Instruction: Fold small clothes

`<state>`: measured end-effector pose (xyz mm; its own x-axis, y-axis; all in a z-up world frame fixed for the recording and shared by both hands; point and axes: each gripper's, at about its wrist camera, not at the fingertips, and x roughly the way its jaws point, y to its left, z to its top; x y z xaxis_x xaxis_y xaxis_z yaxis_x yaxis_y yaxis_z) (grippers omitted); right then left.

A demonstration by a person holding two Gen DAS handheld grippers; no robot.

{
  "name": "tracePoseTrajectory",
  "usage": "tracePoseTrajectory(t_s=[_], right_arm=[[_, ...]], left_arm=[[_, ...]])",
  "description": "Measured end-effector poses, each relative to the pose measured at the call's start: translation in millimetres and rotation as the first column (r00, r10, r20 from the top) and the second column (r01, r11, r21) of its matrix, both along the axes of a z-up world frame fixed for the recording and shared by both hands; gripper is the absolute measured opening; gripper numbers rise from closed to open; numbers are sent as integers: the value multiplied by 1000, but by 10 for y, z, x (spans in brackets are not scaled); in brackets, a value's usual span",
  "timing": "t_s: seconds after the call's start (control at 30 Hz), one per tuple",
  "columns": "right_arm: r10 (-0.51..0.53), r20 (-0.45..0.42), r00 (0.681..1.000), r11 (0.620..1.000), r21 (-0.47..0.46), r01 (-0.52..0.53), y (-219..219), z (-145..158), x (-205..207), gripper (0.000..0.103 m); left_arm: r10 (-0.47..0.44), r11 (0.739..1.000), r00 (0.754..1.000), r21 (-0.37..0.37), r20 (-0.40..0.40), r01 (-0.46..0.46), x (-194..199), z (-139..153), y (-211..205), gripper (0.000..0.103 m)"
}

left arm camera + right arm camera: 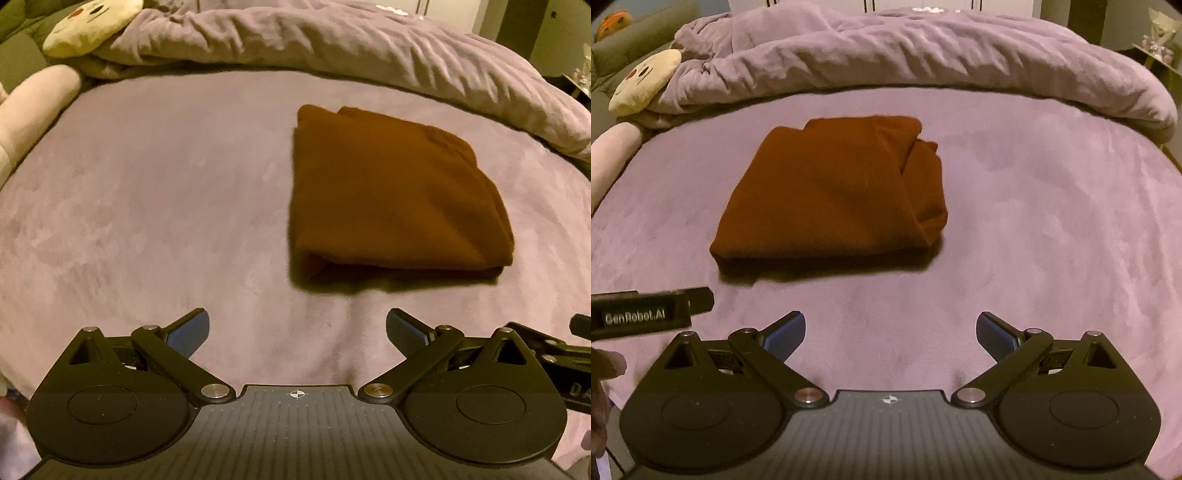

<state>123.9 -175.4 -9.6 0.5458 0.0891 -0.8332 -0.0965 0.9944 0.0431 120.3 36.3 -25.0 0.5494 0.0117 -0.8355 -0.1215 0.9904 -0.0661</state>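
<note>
A folded rust-brown knit garment (395, 192) lay mid-frame on the mauve plush bed (166, 206); left gripper (297, 332) and right gripper (890, 334) fingers were spread, empty.

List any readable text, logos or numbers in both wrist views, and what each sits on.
"GenRobot.AI": raised lettering on the black body of the left claw, seen at the left edge of the right wrist view.
"DA", cut off by the frame edge: white characters on the black body of the right claw, seen at the right edge of the left wrist view; the rest is unreadable.
Brown folded garment: no visible print or label.
</note>
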Motion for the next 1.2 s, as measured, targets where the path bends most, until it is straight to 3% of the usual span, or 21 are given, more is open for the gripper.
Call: tracePoseTrajectory(t_s=[0.53,1.2], right_arm=[[-9,-23,1000,999,-38,8,78,67,26,99],[-8,-28,1000,999,-38,7,76,97,12,99]], left_arm=[[-34,998,999,-60,-8,34,-18,95,6,103],[-45,998,999,-47,-9,45,-22,125,-38,103]])
